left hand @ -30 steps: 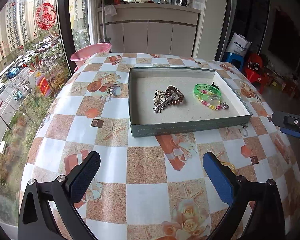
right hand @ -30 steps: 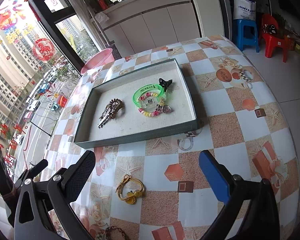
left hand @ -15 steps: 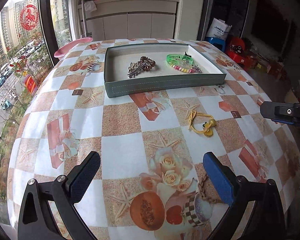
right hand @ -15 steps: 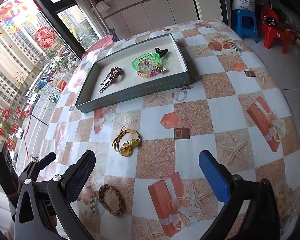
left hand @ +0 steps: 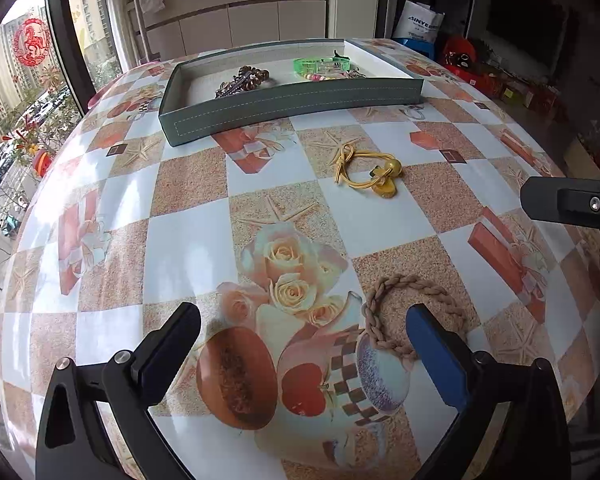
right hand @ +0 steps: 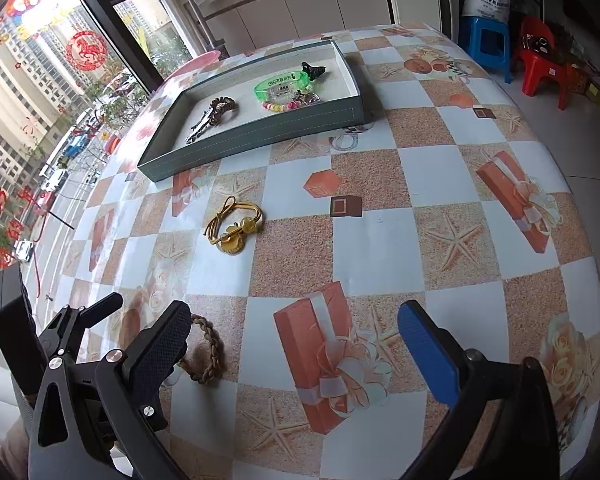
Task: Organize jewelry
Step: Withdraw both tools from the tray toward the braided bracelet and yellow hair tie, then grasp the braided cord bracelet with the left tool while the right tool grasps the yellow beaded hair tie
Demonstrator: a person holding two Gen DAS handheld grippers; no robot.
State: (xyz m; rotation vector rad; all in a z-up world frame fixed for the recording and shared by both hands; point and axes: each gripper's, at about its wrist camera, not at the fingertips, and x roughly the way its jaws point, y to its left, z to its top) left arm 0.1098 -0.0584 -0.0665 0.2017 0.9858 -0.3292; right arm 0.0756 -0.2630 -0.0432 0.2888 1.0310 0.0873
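Left gripper (left hand: 302, 340) hangs low over the table (left hand: 188, 240), jaws spread wide, the braided rope bracelet (left hand: 410, 316) lying right at its blue finger. Right gripper (right hand: 294, 334) gapes too, the yellow cord bracelet (right hand: 234, 224) well ahead, the tray (right hand: 260, 140) beyond.

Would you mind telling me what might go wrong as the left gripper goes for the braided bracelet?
1. The braided bracelet lies flat on the tablecloth, partly under the right finger of the open left gripper, so closing may pinch only its edge or push it aside.
2. The tablecloth looks glossy, so the bracelet could slide.
3. The right gripper hangs open close by; the two tools might bump.
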